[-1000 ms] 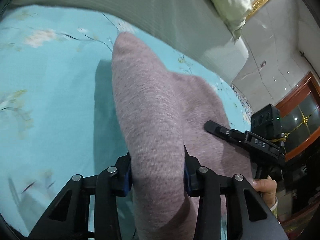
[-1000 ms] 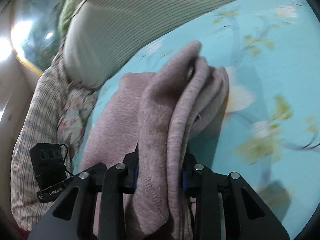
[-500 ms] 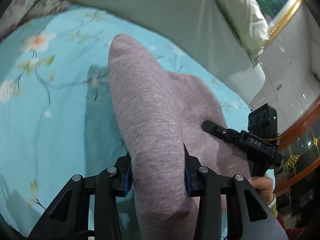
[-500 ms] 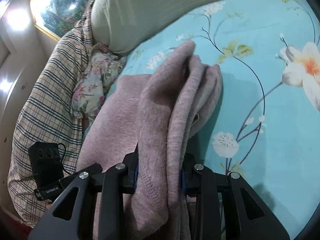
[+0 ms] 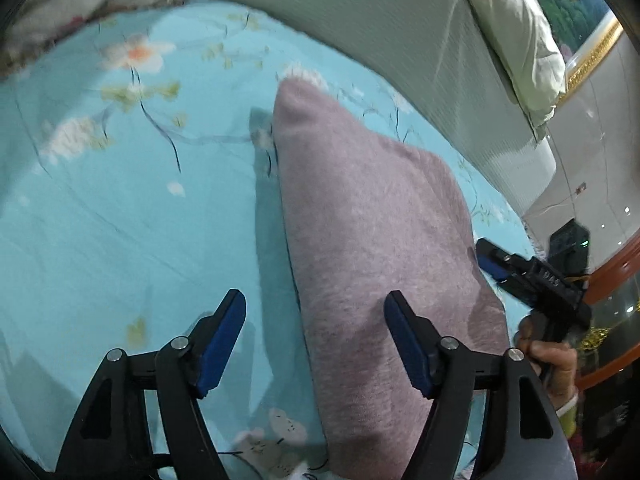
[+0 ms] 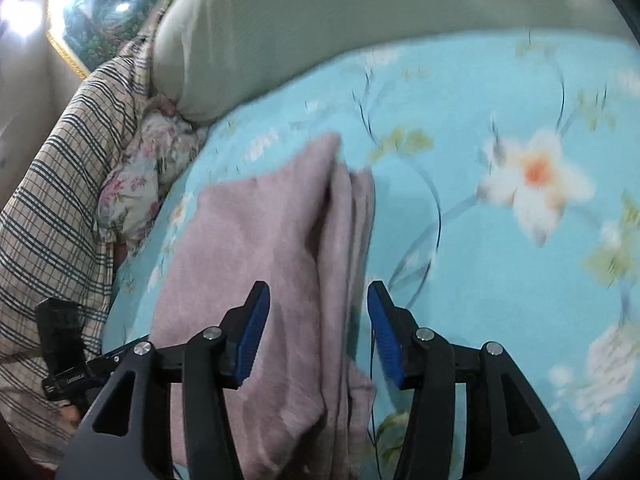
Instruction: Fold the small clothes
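Note:
A mauve knit garment [image 5: 372, 240] lies folded in layers on the turquoise floral bedsheet [image 5: 120, 208]. My left gripper [image 5: 316, 312] is open above its near left edge, blue pads apart, holding nothing. The right gripper's body [image 5: 536, 280] shows at the garment's right side in this view. In the right wrist view the garment [image 6: 280, 240] lies with its stacked folded edges under my right gripper [image 6: 318, 304], which is open and empty. The left gripper's body [image 6: 64, 360] shows at the lower left there.
A grey-green headboard cushion [image 5: 400, 28] runs along the far side of the bed. A plaid blanket [image 6: 52, 200] and a floral pillow [image 6: 132, 184] lie at the bed's edge. A wooden cabinet [image 5: 616, 280] stands beyond the bed.
Both grippers were shut on the lifted garment; now both have opened and let it go, and it lies flat on the sheet.

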{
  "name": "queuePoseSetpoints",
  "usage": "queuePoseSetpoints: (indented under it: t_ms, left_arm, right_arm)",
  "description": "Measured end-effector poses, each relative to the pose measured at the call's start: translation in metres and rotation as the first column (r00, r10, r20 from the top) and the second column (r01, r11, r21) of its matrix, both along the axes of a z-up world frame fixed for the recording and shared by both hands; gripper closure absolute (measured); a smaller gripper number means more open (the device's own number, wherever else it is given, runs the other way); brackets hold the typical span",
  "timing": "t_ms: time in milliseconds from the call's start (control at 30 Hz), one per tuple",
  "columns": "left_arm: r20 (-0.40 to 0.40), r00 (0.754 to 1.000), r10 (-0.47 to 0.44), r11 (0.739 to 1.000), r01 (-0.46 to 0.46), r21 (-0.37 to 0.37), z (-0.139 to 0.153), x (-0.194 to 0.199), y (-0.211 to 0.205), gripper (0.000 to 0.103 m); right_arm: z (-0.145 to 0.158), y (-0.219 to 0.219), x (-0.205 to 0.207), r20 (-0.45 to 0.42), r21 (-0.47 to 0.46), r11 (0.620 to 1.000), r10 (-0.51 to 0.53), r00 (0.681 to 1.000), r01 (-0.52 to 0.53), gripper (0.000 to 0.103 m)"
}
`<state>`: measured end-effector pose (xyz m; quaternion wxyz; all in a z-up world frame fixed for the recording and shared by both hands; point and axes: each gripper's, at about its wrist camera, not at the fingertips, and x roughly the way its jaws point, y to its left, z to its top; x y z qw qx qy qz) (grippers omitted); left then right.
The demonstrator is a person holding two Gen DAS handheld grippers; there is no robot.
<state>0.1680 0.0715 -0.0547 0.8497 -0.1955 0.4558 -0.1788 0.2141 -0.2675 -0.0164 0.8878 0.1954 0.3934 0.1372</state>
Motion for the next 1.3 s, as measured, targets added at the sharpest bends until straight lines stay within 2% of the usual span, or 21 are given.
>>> queuePoseSetpoints:
  t_ms: [133,200,233,267,333,400,467,567,633,733,833,967,1133,1300]
  left_arm:
    - [0.067,0.996,-0.053,0.999,0.053,-0.004,0.02,-0.004,-0.008,0.04]
    - [0.096,0.991,-0.096,0.995,0.096,-0.001,0.026,-0.006,-0.015,0.043]
    - [0.109,0.987,-0.118,0.993,0.118,0.006,0.029,-0.007,-0.022,0.044]
    - [0.118,0.983,-0.139,0.99,0.138,0.016,0.031,-0.006,-0.029,0.045]
    - [0.127,0.976,-0.176,0.984,0.174,0.029,0.032,-0.005,-0.04,0.048]
    - [0.129,0.968,-0.216,0.976,0.211,0.053,0.033,-0.002,-0.053,0.05]
    - [0.119,0.959,-0.257,0.965,0.248,0.082,0.028,0.0,-0.064,0.05]
    - [0.085,0.957,-0.276,0.954,0.262,0.143,0.016,0.005,-0.077,0.051]
    - [0.079,0.957,-0.279,0.954,0.266,0.141,0.012,0.004,-0.078,0.051]
    - [0.076,0.959,-0.274,0.956,0.263,0.133,0.015,-0.006,-0.074,0.05]
    - [0.082,0.962,-0.262,0.957,0.248,0.148,0.022,-0.025,-0.065,0.049]
    - [0.109,0.963,-0.246,0.955,0.221,0.198,0.027,-0.069,-0.048,0.044]
    - [0.107,0.966,-0.234,0.945,0.201,0.258,0.012,-0.122,-0.037,0.041]
    - [0.116,0.971,-0.207,0.926,0.157,0.342,-0.01,-0.136,-0.051,0.04]
  right_arm:
    - [-0.002,0.011,0.026,-0.024,0.011,0.999,0.036,0.999,-0.036,0.055]
    - [-0.016,0.011,0.045,-0.078,0.003,1.0,0.014,0.997,-0.014,0.066]
    - [-0.023,0.01,0.054,-0.105,0.025,1.0,0.012,0.994,-0.009,0.089]
    - [-0.025,0.008,0.06,-0.115,0.057,0.998,0.015,0.993,-0.008,0.095]
    - [-0.016,0.006,0.063,-0.068,0.077,0.997,0.01,0.998,-0.005,0.096]
    - [0.0,0.007,0.056,-0.01,0.071,0.997,0.002,1.0,-0.002,0.096]
    - [-0.003,0.005,0.057,-0.029,0.052,0.999,-0.011,1.0,0.012,0.096]
    - [-0.029,-0.001,0.059,-0.111,0.036,0.999,-0.032,0.993,0.037,0.095]
    - [-0.038,-0.007,0.052,-0.125,0.071,0.996,-0.044,0.991,0.053,0.092]
    - [-0.028,-0.014,0.032,-0.108,0.111,0.991,-0.068,0.992,0.08,0.084]
    - [-0.009,-0.017,-0.003,-0.051,0.118,0.99,-0.068,0.996,0.073,0.08]
    - [0.0,-0.018,-0.063,0.001,0.12,0.992,-0.039,0.999,0.039,0.062]
    - [-0.02,-0.014,-0.126,-0.015,0.133,0.991,0.014,1.0,-0.011,0.061]
    - [-0.03,0.008,-0.135,-0.005,0.046,0.995,0.084,0.996,-0.084,0.055]
